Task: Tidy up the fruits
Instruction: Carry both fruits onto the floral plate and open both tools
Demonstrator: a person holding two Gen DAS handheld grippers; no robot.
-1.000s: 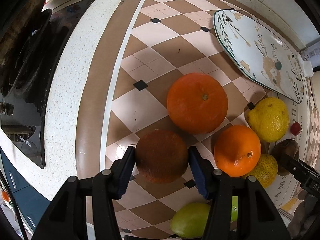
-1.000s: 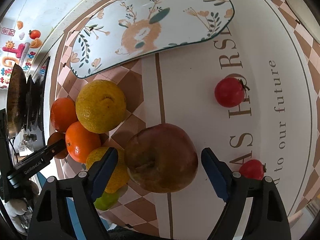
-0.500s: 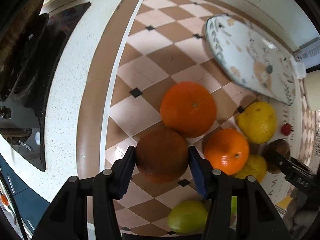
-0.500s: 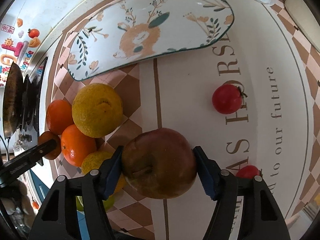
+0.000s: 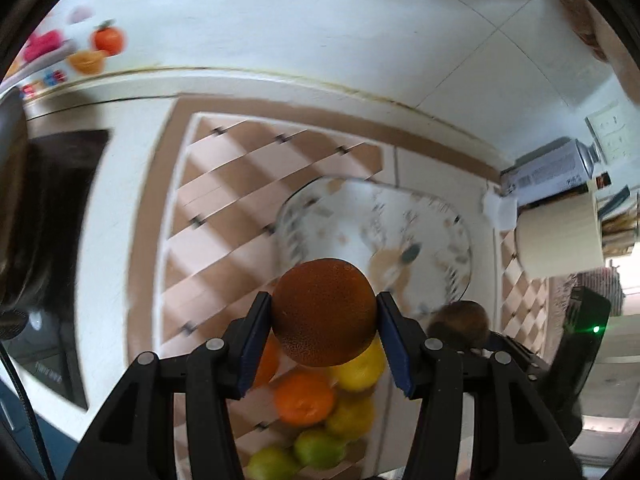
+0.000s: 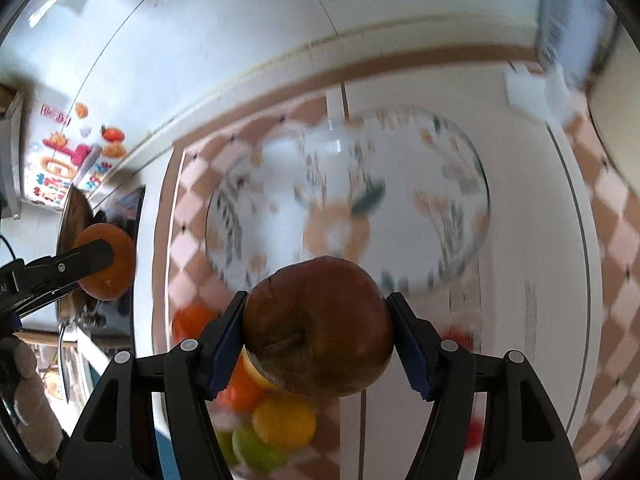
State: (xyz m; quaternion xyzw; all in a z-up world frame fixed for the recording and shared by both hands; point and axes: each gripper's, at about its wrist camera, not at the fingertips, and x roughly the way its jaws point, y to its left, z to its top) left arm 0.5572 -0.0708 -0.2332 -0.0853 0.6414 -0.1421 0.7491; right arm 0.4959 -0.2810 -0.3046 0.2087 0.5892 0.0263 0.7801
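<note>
My left gripper (image 5: 323, 338) is shut on a dark orange (image 5: 324, 312) and holds it in the air above the fruit pile. My right gripper (image 6: 318, 338) is shut on a dark red apple (image 6: 318, 328), also lifted. The floral plate (image 5: 420, 240) lies ahead of both; it also shows in the right wrist view (image 6: 400, 200), blurred. Below lie oranges (image 5: 304, 398), yellow citrus (image 5: 360, 368) and green fruits (image 5: 318, 446). In the right wrist view the left gripper with its orange (image 6: 106, 262) shows at the left, and small red tomatoes (image 6: 460, 338) lie on the mat.
A black cooktop (image 5: 52, 208) lies at the left of the counter. A spray can (image 5: 552, 168), a cream container (image 5: 560, 236) and a white wad (image 5: 498, 210) stand at the right by the tiled wall. The checkered mat (image 5: 224, 208) covers the counter.
Both grippers have lifted their fruits off the mat and tilted up toward the plate. The right gripper closed on the apple. The views are now motion-blurred.
</note>
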